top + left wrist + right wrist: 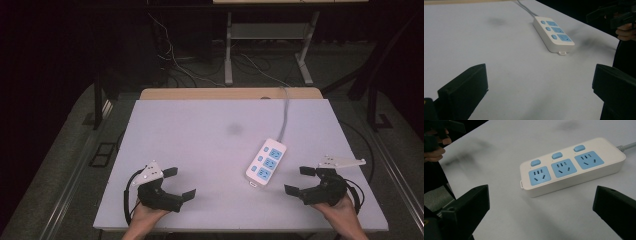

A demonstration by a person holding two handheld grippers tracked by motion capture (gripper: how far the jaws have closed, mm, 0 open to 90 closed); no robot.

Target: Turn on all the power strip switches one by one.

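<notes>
From the high view, a white plastic power strip (266, 164) with three pale blue sockets and three blue buttons lies flat on the white rectangular table surface (200, 145), towards its right edge and nearer the near edge than the far one. It sits at a slant, its short end with a small tab turned to the near right corner. Its grey cable (285, 112) runs from the other end to the far edge. The left gripper (180, 184), black with a grey three-cornered plate, is held by a hand near the near left corner, jaws spread wide with nothing between them, well apart from the strip. The right gripper (299, 180) is held near the near right corner, just beside the strip's near end, its jaws also spread and empty. A faint dark smudge (234, 129) marks the middle of the surface.

In the left gripper view, the two black jaws stand far apart over bare surface. The power strip (552, 33) lies farther off, and the other gripper (614, 13) shows at the far right edge.

In the right gripper view, the jaws gape wide and hold nothing. The power strip (574, 166) lies close ahead between them, untouched, sockets facing up, the cable (626, 145) leaving at the right.
</notes>
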